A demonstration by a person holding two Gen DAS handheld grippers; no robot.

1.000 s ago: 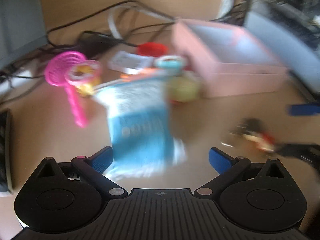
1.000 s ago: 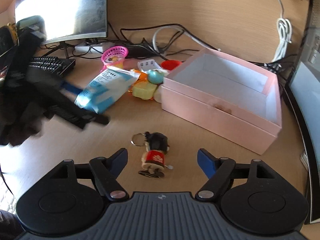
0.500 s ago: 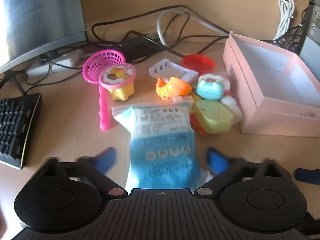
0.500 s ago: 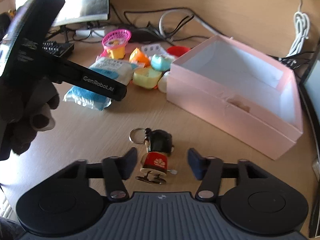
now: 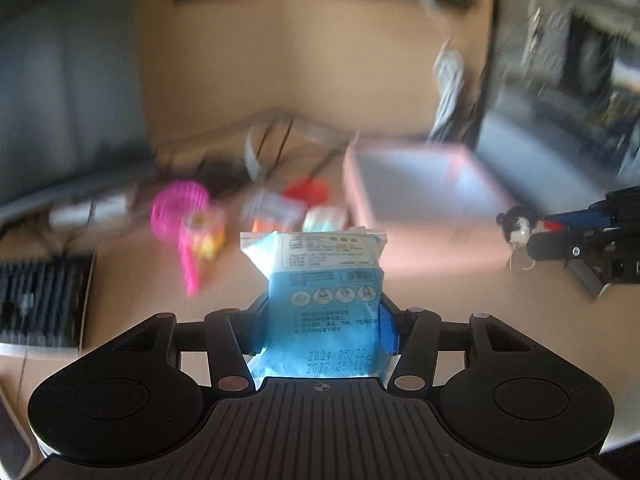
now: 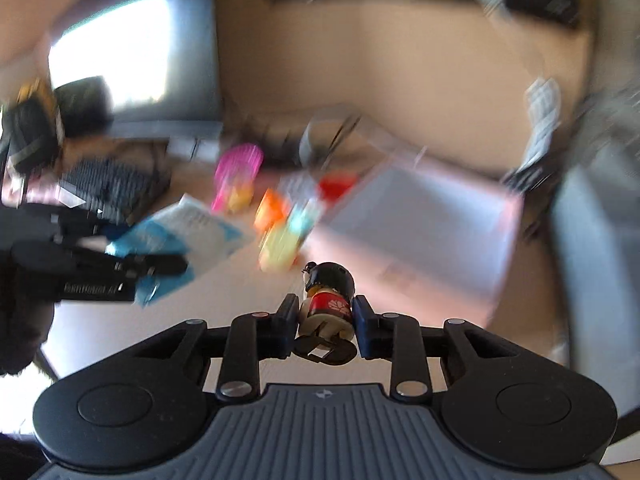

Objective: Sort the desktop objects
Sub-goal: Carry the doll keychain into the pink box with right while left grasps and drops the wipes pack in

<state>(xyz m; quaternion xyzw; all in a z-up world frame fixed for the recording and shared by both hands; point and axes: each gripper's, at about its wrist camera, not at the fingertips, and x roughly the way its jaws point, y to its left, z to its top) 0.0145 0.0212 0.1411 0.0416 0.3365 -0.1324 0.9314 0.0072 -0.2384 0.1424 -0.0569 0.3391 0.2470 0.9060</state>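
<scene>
Pkt (image 5: pixel 324 300) btwn left gripper (image 5: pixel 322 326) fingers

- The left tongs (image 5: pixel 322 326) are showing matte black linkage arms, silver rivets, and a blue pad (image 5: pixel 387 330).
- A ribbed dark grey housing is sitting between two round black discs.
- The right tongs (image 6: pixel 325 322) are looking identical, navy pads (image 6: pixel 361 322) included.
- White lettering is running along the left arm, blurred.

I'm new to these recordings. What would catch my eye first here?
The left tool is shut on a blue and white packet, held above the desk. The right tool is shut on a small doll keychain. Behind both sits an open pink box, blurred.
</scene>
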